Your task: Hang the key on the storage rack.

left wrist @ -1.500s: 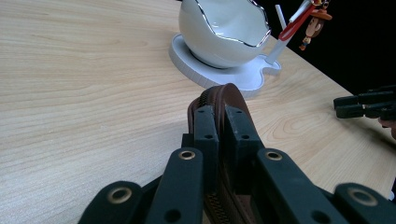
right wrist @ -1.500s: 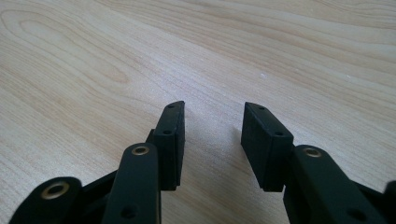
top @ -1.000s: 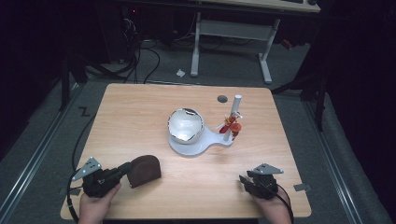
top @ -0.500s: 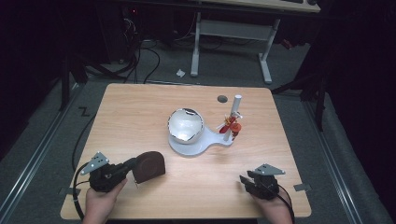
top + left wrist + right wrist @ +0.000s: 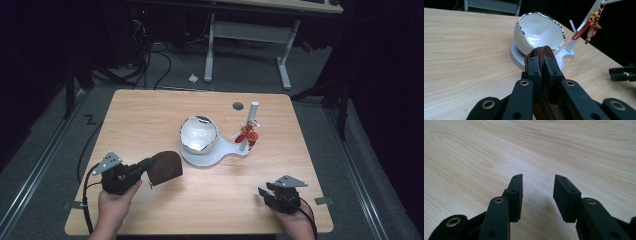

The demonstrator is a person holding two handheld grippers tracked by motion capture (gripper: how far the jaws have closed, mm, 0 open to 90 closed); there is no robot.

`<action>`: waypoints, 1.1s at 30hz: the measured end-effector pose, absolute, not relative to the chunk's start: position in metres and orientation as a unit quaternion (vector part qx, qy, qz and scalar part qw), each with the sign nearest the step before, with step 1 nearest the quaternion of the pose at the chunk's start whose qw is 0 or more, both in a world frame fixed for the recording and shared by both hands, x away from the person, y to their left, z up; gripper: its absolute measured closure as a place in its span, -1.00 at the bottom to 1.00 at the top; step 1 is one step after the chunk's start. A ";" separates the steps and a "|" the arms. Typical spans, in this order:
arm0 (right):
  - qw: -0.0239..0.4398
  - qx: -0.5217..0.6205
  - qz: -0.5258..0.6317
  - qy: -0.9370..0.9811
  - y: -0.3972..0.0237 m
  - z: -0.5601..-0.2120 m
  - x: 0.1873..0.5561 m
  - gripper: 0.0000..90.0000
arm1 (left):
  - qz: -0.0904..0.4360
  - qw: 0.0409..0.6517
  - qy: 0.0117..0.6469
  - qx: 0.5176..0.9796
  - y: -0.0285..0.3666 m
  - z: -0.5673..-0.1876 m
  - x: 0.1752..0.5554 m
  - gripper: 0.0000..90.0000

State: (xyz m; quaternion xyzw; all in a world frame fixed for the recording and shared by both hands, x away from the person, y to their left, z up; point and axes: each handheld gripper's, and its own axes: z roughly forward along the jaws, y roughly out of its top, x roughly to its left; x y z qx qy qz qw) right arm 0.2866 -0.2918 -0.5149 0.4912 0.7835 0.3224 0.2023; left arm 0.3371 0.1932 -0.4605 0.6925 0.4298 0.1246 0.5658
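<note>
A brown leather pouch with a zip hangs above the table at the front left, and my left gripper is shut on its edge. In the left gripper view the pouch stands on edge between the two closed jaws, and my left gripper points at the bowl. A white bowl with a jagged silver rim sits on a white guitar-shaped stand. My right gripper rests near the front right edge, open, with bare wood between its jaws.
A white post rises from the stand with a red and orange charm hanging on it. A dark round hole lies in the table near the back edge. My right gripper's jaws show at the right edge of the left gripper view.
My left gripper has lifted the brown pouch and carried it forward and to the right, closer to the bowl. My right gripper has stayed where it was.
</note>
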 end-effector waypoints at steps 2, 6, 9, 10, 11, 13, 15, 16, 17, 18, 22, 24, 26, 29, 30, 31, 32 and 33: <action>0.201 0.491 0.322 0.784 -0.292 -0.515 0.287 0.33 | 0.124 0.567 0.429 0.692 0.190 -0.458 0.341 0.88; 0.202 0.489 0.322 0.785 -0.292 -0.515 0.286 0.33 | 0.121 0.572 0.432 0.687 0.183 -0.453 0.348 0.88; 0.203 0.489 0.322 0.785 -0.292 -0.515 0.287 0.33 | 0.119 0.577 0.429 0.685 0.179 -0.449 0.353 0.88; 0.202 0.489 0.322 0.785 -0.293 -0.515 0.287 0.33 | 0.119 0.579 0.427 0.684 0.177 -0.447 0.355 0.88; 0.202 0.489 0.323 0.785 -0.293 -0.515 0.287 0.33 | 0.120 0.581 0.426 0.683 0.175 -0.445 0.357 0.88; 0.200 0.489 0.322 0.785 -0.292 -0.515 0.287 0.33 | 0.122 0.581 0.425 0.684 0.172 -0.442 0.360 0.88; 0.199 0.489 0.322 0.786 -0.292 -0.515 0.287 0.33 | 0.123 0.582 0.424 0.683 0.168 -0.439 0.364 0.88; 0.198 0.489 0.321 0.786 -0.292 -0.515 0.287 0.33 | 0.125 0.581 0.423 0.684 0.167 -0.438 0.366 0.88; 0.198 0.489 0.322 0.786 -0.291 -0.515 0.287 0.33 | 0.124 0.582 0.423 0.684 0.166 -0.436 0.367 0.88; 0.198 0.489 0.322 0.786 -0.291 -0.515 0.287 0.33 | 0.125 0.582 0.424 0.682 0.165 -0.435 0.369 0.88; 0.198 0.488 0.323 0.786 -0.292 -0.515 0.287 0.33 | 0.127 0.585 0.428 0.677 0.160 -0.433 0.375 0.88; 0.196 0.489 0.323 0.786 -0.292 -0.516 0.287 0.33 | 0.128 0.584 0.429 0.677 0.157 -0.432 0.377 0.88; 0.196 0.488 0.323 0.787 -0.292 -0.516 0.287 0.33 | 0.128 0.585 0.432 0.675 0.155 -0.432 0.381 0.88; 0.196 0.487 0.323 0.787 -0.292 -0.516 0.287 0.33 | 0.128 0.583 0.433 0.675 0.151 -0.431 0.386 0.88; 0.196 0.487 0.323 0.787 -0.292 -0.516 0.287 0.33 | 0.129 0.582 0.434 0.676 0.149 -0.430 0.388 0.88; 0.195 0.488 0.323 0.787 -0.292 -0.516 0.287 0.33 | 0.129 0.581 0.434 0.676 0.147 -0.430 0.390 0.88; 0.195 0.487 0.323 0.788 -0.292 -0.516 0.287 0.33 | 0.128 0.579 0.435 0.678 0.145 -0.431 0.392 0.88; 0.194 0.487 0.323 0.788 -0.292 -0.516 0.288 0.33 | 0.127 0.578 0.435 0.679 0.143 -0.431 0.393 0.88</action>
